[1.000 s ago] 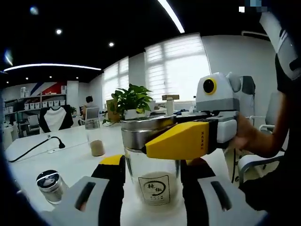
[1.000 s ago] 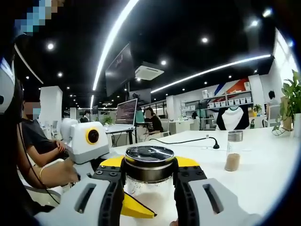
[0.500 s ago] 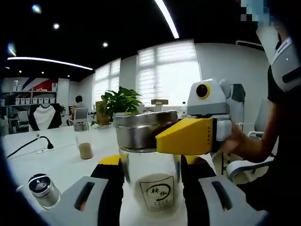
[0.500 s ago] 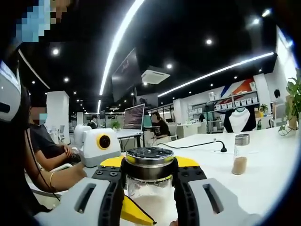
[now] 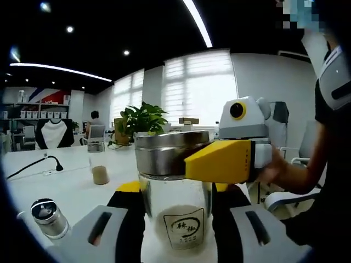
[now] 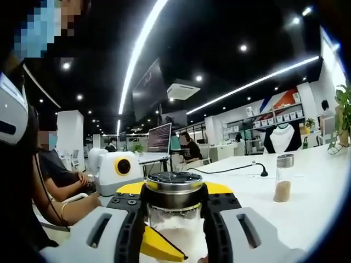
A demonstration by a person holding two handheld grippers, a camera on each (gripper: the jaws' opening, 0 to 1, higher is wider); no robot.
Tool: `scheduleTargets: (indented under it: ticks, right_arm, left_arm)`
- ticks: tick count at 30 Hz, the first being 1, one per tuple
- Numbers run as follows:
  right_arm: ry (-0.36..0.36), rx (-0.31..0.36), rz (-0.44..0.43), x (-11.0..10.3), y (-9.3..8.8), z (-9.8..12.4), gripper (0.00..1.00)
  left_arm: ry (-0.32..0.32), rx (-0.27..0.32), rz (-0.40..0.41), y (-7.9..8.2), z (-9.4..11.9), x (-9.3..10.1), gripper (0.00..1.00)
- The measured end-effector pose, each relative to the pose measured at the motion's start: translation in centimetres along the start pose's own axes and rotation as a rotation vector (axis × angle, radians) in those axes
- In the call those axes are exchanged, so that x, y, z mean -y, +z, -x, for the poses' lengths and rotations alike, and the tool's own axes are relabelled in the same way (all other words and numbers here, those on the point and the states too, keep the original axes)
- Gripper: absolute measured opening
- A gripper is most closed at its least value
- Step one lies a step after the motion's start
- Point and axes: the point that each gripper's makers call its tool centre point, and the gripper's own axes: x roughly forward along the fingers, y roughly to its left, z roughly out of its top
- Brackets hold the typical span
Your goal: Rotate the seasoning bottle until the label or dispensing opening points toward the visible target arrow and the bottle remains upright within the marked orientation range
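The left gripper (image 5: 175, 219) is clamping the seasoning bottle's (image 5: 176, 213) glass body, label facing its camera; the right gripper (image 6: 174, 213) is pinching the steel lid (image 6: 174, 189), jaws closed on it; the left gripper view is revealing a grinder (image 5: 48, 218) near the bench (image 5: 71, 189) edge; the right gripper view is revealing a small spice jar (image 6: 283, 177) farther along.

Both views are bent by fisheye distortion, straight lines curving toward the edges. Strong daylight is admitted through the blinded windows (image 5: 204, 87), which are blown out to white. Long ceiling light strips (image 6: 141, 44) are seen as glaring streaks against a dark ceiling; the white counter (image 6: 307, 192) is evenly lit
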Motion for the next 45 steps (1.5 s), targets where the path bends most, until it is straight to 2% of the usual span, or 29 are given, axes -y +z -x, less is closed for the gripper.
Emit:
scheduleTargets:
  ticks: [3, 5, 11, 19, 21, 23, 27, 28, 35, 39, 44, 45]
  right_arm:
    - [-0.009, -0.003, 0.016, 0.0, 0.0, 0.0, 0.38]
    - [-0.021, -0.005, 0.02, 0.2, -0.1, 0.0, 0.38]
    - [-0.088, -0.01, 0.003, 0.7, -0.3, -0.1, 0.37]
    - [-0.153, -0.03, 0.042, 0.9, -0.4, -0.3, 0.38]
    - [-0.168, -0.027, 0.043, 1.0, -0.4, -0.3, 0.38]
    - [-0.182, -0.024, 0.049, 1.1, -0.3, -0.3, 0.38]
    - [-0.214, -0.016, 0.065, 1.0, -0.2, -0.3, 0.38]
    - [-0.241, -0.002, 0.052, 1.1, 0.0, -0.1, 0.37]
    - [-0.262, -0.015, 0.08, 1.1, -0.2, -0.4, 0.38]
    - [-0.265, 0.001, 0.093, 0.8, 0.0, -0.5, 0.38]
    - [-0.274, -0.017, 0.12, 0.7, 0.1, -0.7, 0.37]
    - [-0.271, -0.02, 0.12, 0.6, 0.0, -0.8, 0.37]
  left_arm:
    - [0.052, 0.006, -0.012, -0.1, -0.2, -0.3, 0.48]
    - [0.106, 0.001, -0.033, -0.2, -0.1, -1.1, 0.48]
    - [0.232, -0.012, -0.074, -0.5, 0.2, -2.3, 0.47]
    - [0.344, -0.032, -0.117, -0.5, 0.4, -3.0, 0.47]
    - [0.353, -0.028, -0.109, -0.5, 0.4, -2.9, 0.47]
    - [0.367, 0.0, -0.076, -0.3, 0.4, -3.0, 0.47]
    - [0.398, 0.033, -0.073, 0.1, 0.6, -3.1, 0.47]
    - [0.404, 0.039, -0.07, 0.2, 0.7, -3.1, 0.47]
    - [0.424, 0.032, -0.073, 0.2, 0.8, -3.3, 0.47]
    - [0.451, 0.035, -0.083, 0.4, 1.1, -3.4, 0.47]
    - [0.509, 0.042, -0.095, 0.5, 1.6, -3.9, 0.47]
    - [0.553, 0.043, -0.099, 0.6, 1.9, -4.2, 0.47]
